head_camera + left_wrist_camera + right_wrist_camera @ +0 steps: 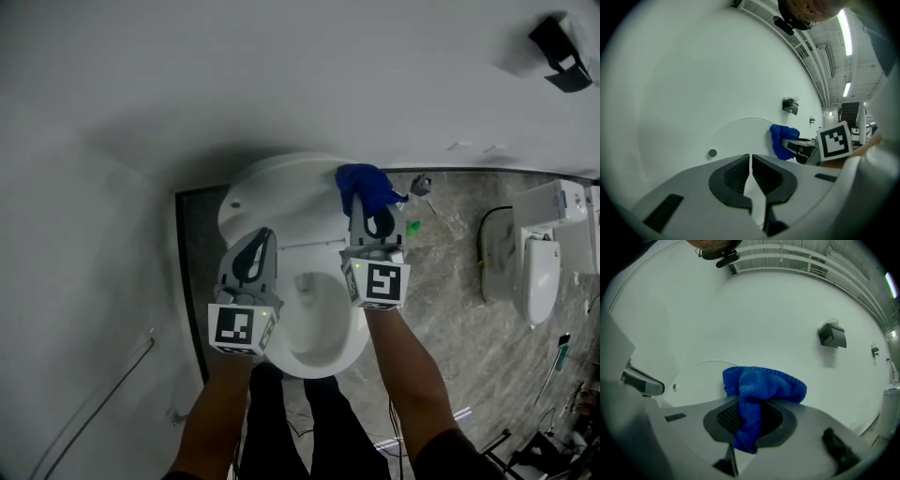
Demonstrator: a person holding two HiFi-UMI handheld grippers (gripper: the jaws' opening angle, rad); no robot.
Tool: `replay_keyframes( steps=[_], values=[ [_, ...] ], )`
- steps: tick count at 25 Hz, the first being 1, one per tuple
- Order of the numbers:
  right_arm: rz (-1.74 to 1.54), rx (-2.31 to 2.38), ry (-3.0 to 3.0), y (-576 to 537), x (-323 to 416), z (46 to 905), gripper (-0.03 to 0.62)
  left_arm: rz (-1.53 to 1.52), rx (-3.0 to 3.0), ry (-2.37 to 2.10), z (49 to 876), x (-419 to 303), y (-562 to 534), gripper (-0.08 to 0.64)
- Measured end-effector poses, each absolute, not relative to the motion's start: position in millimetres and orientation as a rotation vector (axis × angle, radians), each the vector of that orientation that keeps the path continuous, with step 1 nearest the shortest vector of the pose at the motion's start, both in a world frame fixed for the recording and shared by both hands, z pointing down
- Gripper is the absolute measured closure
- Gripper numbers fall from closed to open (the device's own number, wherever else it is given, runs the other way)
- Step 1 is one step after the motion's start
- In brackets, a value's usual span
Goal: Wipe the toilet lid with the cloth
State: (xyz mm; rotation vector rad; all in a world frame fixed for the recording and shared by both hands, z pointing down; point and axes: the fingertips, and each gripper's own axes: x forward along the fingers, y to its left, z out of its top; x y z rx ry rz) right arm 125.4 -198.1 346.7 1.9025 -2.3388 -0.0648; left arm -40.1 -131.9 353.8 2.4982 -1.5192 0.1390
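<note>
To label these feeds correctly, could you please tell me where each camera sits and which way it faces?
Head view: on the person's head, facing steeply down at the toilet lid; both forearms, legs, left tongs and right tongs show.
Left gripper view: on the left tongs, facing the lid past shut, empty jaws; right tongs visible at right.
Right gripper view: on the right tongs, facing lid and wall over the clamped blue cloth.
Shared: all three show lid and cloth.
</note>
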Motion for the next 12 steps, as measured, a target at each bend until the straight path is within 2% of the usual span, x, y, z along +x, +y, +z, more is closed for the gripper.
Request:
replay_keyframes(
  steps=[6, 12],
  values=[
    [-0.192, 1.913, -2.356, -185, 117, 336, 0.534, 0.108, 2.519, -1.560, 367, -54, -133, 0.532],
    [-0.205, 1.785, -2.564, -161, 47, 335, 0.534, 0.096, 2.477, -1.646, 380, -94, -133, 0.532]
  ],
)
